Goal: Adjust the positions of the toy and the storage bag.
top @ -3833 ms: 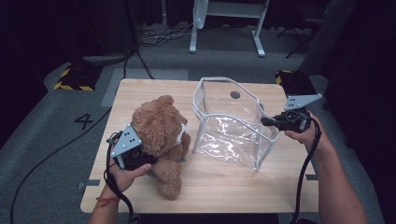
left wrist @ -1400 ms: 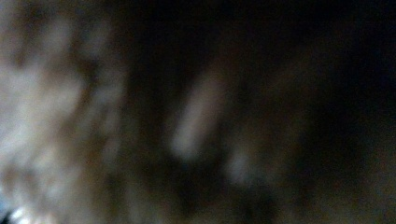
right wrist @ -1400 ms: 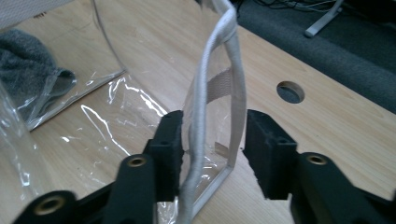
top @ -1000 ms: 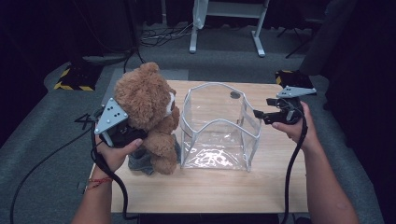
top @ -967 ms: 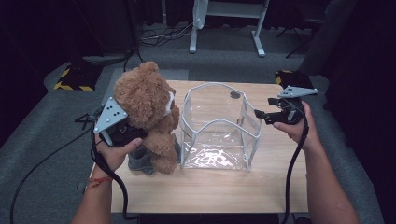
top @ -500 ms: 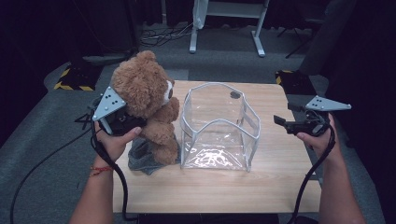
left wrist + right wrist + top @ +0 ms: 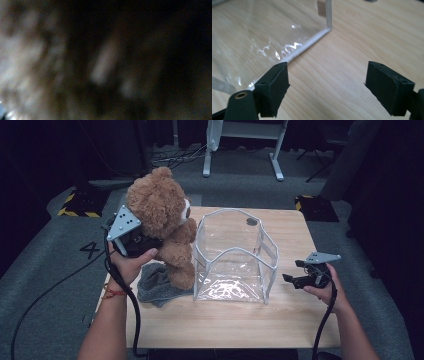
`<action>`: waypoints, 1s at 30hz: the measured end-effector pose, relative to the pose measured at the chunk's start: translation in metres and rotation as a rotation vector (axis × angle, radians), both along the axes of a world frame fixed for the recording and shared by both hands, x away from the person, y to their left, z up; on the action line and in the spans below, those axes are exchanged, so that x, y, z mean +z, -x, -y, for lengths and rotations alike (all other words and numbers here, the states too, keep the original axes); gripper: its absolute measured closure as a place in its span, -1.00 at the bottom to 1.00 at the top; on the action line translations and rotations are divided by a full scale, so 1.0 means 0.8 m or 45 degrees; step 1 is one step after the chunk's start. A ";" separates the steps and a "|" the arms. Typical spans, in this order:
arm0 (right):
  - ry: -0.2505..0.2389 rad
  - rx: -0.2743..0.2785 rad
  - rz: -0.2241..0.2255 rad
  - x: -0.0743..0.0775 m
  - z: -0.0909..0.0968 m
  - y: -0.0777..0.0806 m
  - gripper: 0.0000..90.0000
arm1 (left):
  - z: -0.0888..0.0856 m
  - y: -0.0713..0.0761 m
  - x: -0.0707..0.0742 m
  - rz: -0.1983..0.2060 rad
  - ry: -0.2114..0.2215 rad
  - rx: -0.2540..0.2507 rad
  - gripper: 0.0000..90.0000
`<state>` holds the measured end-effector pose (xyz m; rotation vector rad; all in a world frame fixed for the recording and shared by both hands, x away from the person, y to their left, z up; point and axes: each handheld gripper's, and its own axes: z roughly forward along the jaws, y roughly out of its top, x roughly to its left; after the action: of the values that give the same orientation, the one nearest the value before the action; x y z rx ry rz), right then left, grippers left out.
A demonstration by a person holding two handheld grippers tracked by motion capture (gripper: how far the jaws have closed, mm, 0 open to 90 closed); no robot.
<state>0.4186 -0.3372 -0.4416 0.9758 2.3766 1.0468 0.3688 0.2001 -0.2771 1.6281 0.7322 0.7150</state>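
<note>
Teddy bear (image 7: 162, 220): held upright in the left hand-held gripper (image 7: 131, 236), lifted off the table (image 7: 235, 317), just left of the bag and above a grey cloth (image 7: 155, 285).
Clear bag (image 7: 232, 255): stands open-topped at mid-table, empty.
Right hand-held gripper (image 7: 325, 91): jaws apart, nothing between them; low beside the bag's right wall.
Change: a second ago the right one was up at the bag's rim; its jaws have just been opening. The bear sits slightly higher.
Meaning: bag released and free-standing; the bear looks ready to go in.
</note>
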 end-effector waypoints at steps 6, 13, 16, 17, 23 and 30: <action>0.012 -0.022 -0.077 -0.042 0.003 -0.008 -0.57 | -0.002 -0.005 0.028 0.063 0.011 0.004 -0.04; 0.062 -0.047 -0.126 -0.066 0.003 -0.013 -0.56 | -0.001 -0.008 0.057 0.118 0.042 0.017 -0.04; 0.059 -0.048 -0.116 -0.068 0.003 -0.011 -0.58 | 0.002 -0.008 0.067 0.129 0.048 0.007 -0.04; 0.056 -0.055 -0.116 -0.068 0.004 -0.011 -0.60 | 0.003 -0.008 0.070 0.135 0.047 -0.001 -0.04; -0.008 -0.076 -0.078 -0.075 0.009 -0.012 -0.64 | 0.014 -0.010 0.090 0.163 0.063 -0.045 -0.04; -0.022 -0.092 -0.058 -0.078 0.008 -0.012 -0.64 | 0.040 -0.014 0.108 0.180 0.114 -0.111 -0.04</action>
<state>0.4279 -0.3436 -0.5037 1.0938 2.3532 1.0303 0.3803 0.1682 -0.1911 1.5029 0.5794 0.7166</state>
